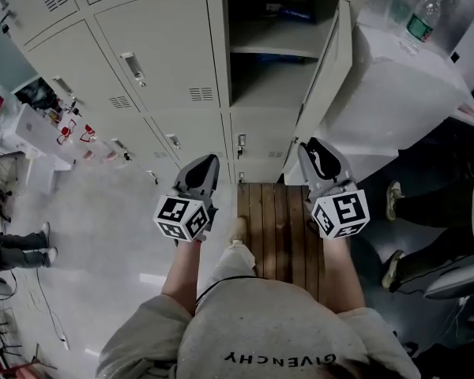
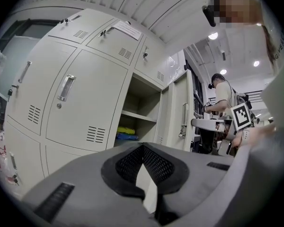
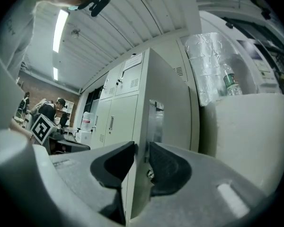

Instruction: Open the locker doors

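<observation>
Open locker door [image 1: 325, 65] stands upper right of centre in head view. Its free edge is pinched between narrow jaws of right gripper [image 3: 141, 148]. Left gripper [image 2: 143, 146] jaws together, empty. Pull to be made along hinge arc, pads square on edge to avoid slip. Closed door [image 1: 162, 54], upper left, judged next.

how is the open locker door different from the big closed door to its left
The open door is swung out to the right, baring shelves; the closed door sits flush in its frame. The right gripper clamps the open door's edge; nothing touches the closed door. Both are pale grey with a handle.
</observation>
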Available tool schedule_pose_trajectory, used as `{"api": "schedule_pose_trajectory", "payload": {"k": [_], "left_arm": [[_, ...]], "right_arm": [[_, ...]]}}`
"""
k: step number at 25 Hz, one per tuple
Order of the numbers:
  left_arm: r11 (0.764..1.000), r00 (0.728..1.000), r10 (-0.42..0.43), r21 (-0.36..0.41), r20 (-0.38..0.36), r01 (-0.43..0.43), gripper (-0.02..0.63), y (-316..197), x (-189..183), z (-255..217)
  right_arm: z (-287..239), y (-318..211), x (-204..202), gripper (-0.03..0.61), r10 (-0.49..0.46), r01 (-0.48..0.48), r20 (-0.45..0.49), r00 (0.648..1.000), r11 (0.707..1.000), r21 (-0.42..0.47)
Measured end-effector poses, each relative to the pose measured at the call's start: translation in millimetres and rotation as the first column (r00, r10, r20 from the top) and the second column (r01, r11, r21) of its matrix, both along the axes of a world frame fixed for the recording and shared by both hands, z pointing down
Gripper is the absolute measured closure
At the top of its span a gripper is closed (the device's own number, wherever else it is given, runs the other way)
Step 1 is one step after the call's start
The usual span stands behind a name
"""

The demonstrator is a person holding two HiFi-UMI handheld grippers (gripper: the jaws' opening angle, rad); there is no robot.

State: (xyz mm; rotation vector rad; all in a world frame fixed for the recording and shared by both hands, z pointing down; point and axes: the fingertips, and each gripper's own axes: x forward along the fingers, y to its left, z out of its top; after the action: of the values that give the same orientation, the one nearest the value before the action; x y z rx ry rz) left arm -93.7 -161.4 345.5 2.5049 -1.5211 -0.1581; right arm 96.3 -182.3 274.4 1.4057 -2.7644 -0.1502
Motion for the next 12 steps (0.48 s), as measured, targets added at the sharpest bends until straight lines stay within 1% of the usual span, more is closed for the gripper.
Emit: {"api": "schedule_pose_trajectory", "payload": {"k": [6, 12], "left_arm": [[1.000, 1.000, 0.023, 0.008, 0.007, -0.023, 0.615, 2, 10, -3], [0.999, 0.999, 0.037, 0.009, 0.006, -0.037, 0.615, 5, 17, -5]], "right_arm": [[-1, 8, 30, 0.485, 0.107, -0.107, -0.016, 0.994, 0.994, 0.019], [-1, 12, 65, 0.496, 0.219, -0.219, -0.008, 0.976, 0.975, 0.021]]}}
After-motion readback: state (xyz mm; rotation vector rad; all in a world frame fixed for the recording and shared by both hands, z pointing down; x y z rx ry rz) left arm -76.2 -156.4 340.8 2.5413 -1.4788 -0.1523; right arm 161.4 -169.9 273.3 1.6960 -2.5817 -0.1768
